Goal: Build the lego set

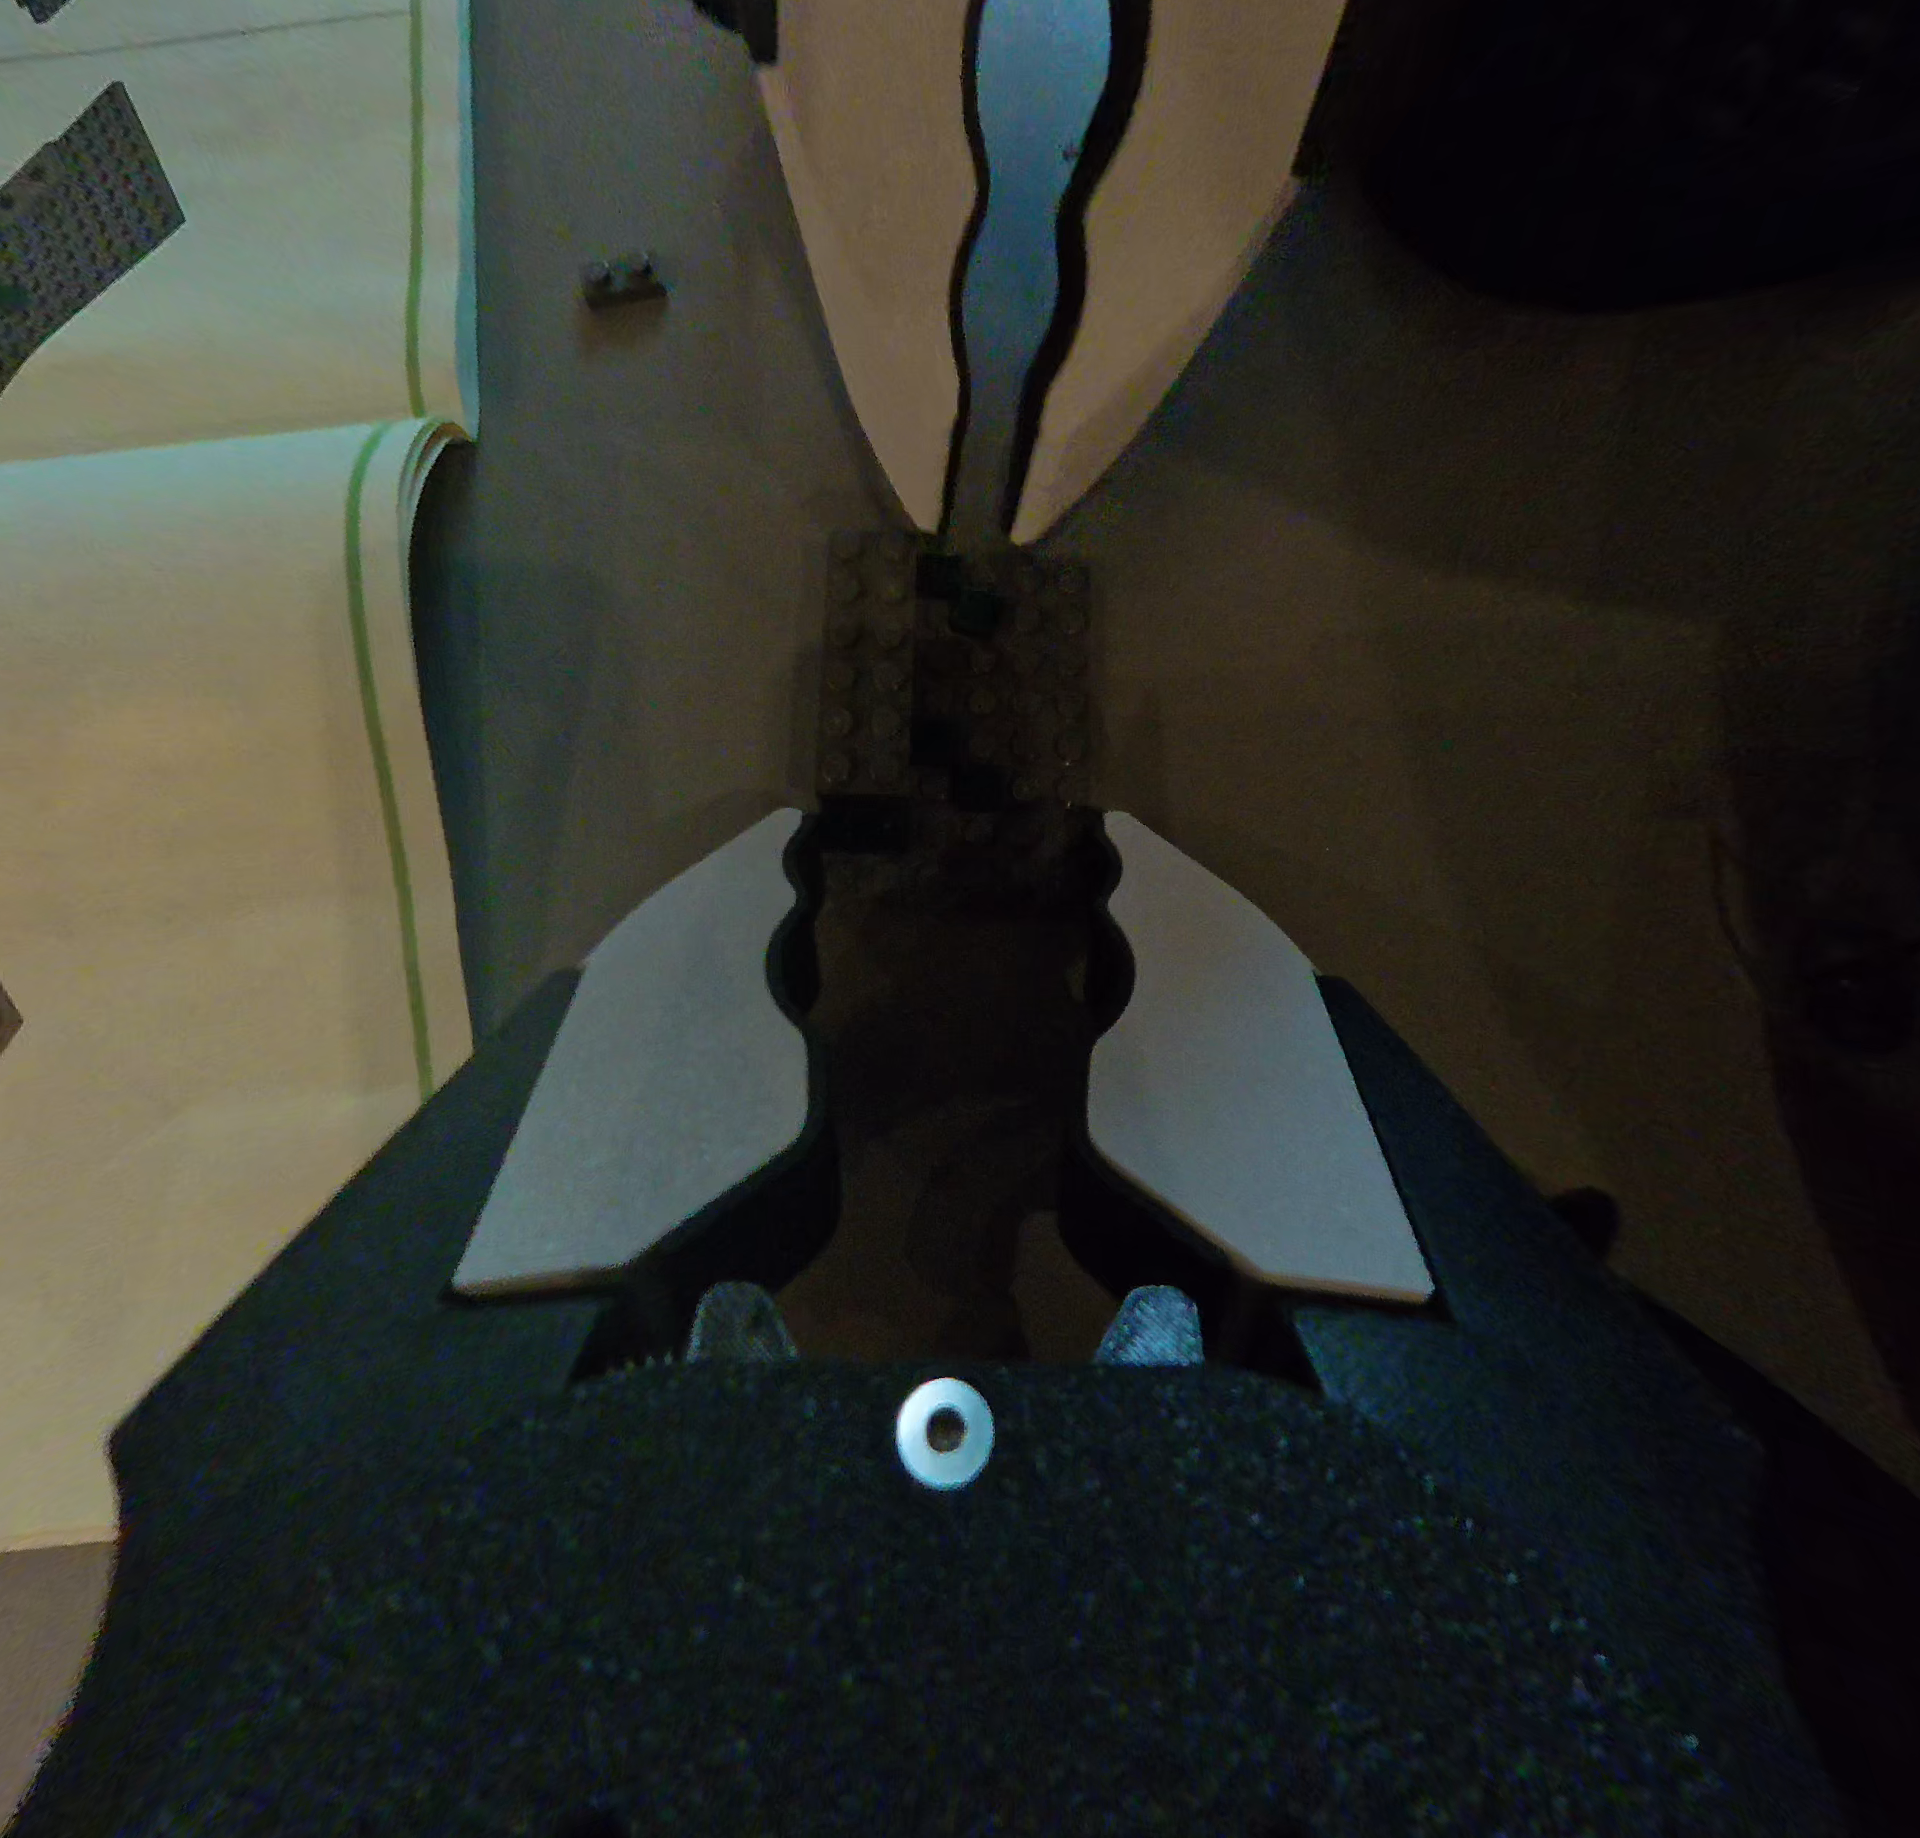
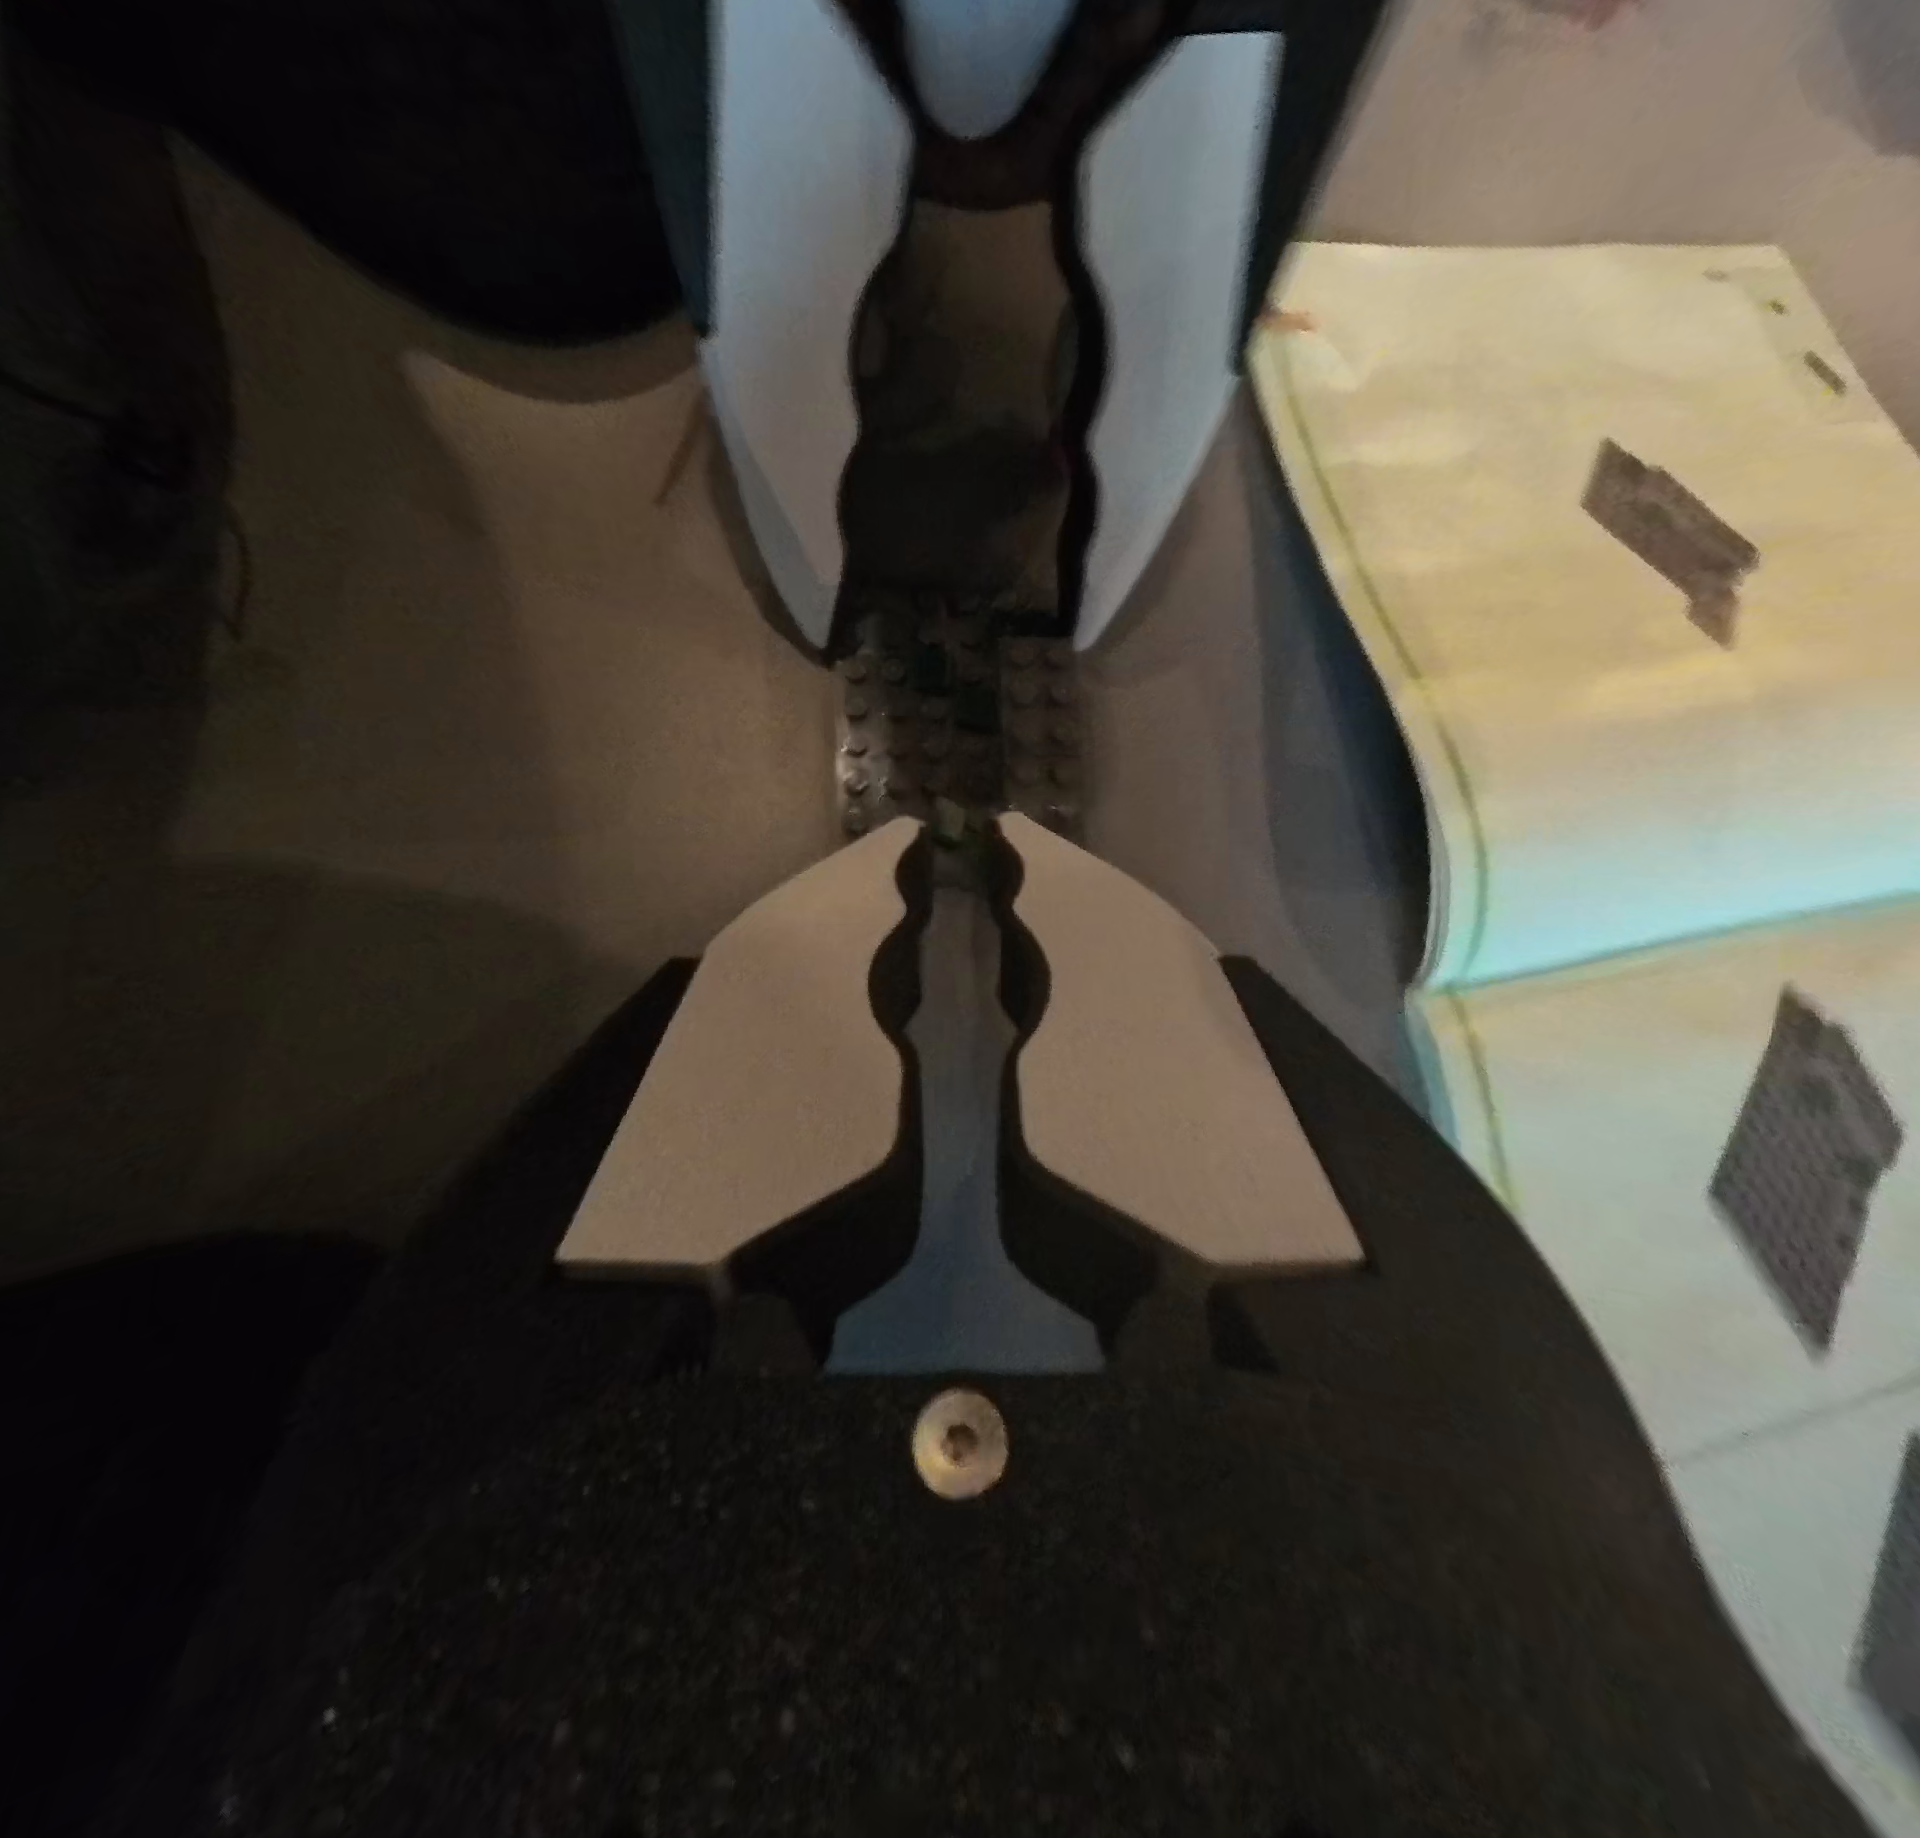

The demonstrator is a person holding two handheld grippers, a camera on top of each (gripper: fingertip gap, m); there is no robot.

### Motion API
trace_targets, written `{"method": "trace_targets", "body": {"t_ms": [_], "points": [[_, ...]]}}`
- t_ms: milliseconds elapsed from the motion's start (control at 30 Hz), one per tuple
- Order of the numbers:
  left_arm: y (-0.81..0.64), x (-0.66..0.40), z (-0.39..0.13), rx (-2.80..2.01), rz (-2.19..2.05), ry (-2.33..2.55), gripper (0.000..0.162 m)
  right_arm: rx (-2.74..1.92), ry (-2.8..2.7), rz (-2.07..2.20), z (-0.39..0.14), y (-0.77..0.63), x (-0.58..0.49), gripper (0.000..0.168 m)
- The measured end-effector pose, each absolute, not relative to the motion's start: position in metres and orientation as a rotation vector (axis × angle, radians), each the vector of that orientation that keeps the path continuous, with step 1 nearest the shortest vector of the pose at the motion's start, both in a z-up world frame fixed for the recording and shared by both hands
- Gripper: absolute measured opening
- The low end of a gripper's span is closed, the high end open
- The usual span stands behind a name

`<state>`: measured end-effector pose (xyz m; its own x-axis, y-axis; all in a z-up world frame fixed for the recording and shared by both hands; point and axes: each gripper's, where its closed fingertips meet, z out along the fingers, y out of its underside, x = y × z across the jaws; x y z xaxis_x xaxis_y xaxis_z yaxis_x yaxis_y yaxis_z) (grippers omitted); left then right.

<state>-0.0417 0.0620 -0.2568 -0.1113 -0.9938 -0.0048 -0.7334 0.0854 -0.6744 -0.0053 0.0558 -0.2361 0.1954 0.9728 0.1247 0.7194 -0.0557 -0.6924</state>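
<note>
1. The left hand-held gripper clamps the near end of the grey studded lego plate, low over the tabletop.
2. The right hand-held gripper pinches something small at the opposite end.
3. The plate looks light, stiff and snap-prone; grip its edges.

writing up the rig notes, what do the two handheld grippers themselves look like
Both look alike. The left gripper and right gripper each have a black, grainy-textured body with one round silver screw head near the middle. Each carries two fingers faced with flat pale panels tapering to points, with wavy black inner edges. No cables, sleeves or markings show.
</note>
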Motion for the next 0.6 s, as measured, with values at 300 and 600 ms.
{"method": "trace_targets", "body": {"t_ms": [300,600], "points": [[0.062,-0.042,-0.257,-1.699,-0.73,1.902,0.05,-1.986,-1.28,0.548,-0.245,0.057,-0.008,0.009],[0.062,-0.042,-0.257,-1.699,-0.732,1.9,0.05,-1.93,-1.374,0.481,-0.25,0.056,-0.01,0.005]]}}
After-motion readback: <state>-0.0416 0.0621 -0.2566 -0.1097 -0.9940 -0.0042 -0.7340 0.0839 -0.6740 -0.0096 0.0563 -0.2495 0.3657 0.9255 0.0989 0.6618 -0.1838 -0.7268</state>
